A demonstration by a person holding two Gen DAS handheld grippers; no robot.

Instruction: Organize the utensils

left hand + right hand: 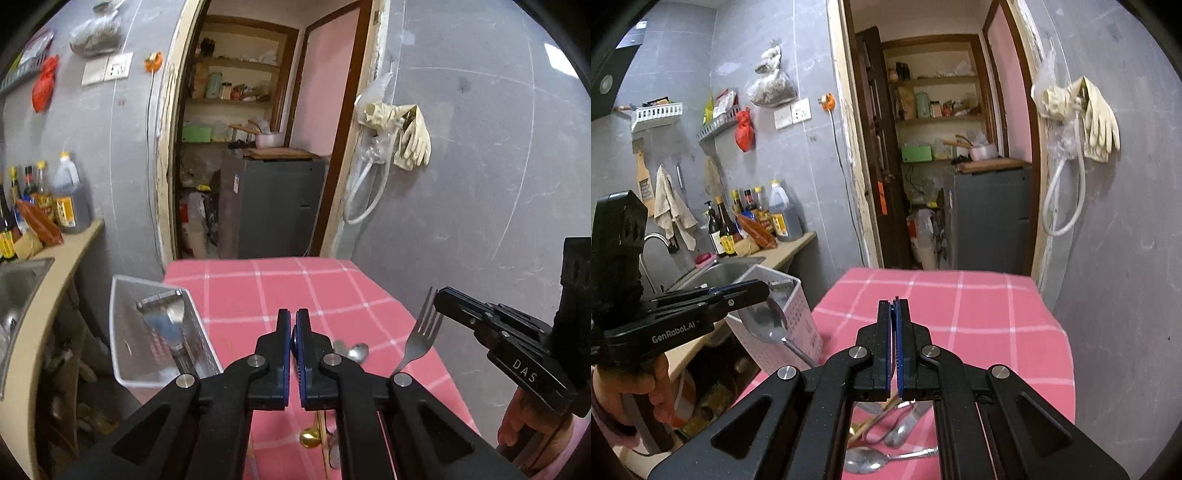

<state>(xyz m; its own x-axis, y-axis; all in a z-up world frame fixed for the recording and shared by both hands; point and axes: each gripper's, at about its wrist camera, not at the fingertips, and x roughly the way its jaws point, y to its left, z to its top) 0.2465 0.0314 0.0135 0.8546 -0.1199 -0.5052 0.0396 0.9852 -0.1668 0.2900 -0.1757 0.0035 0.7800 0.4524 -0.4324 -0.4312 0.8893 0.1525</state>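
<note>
Basket [125,332] marks the table's [332,288] left edge. Left gripper [764,291] clenches a spoon [768,321] just right of it; right gripper [439,299], farther right, clenches a fork [421,336]. Transfer step; next, lower each utensil into the basket.

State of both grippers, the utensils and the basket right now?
left gripper: shut on spoon
right gripper: shut on fork
basket: upright, metal utensil inside
loose cutlery: lying on tablecloth
</note>
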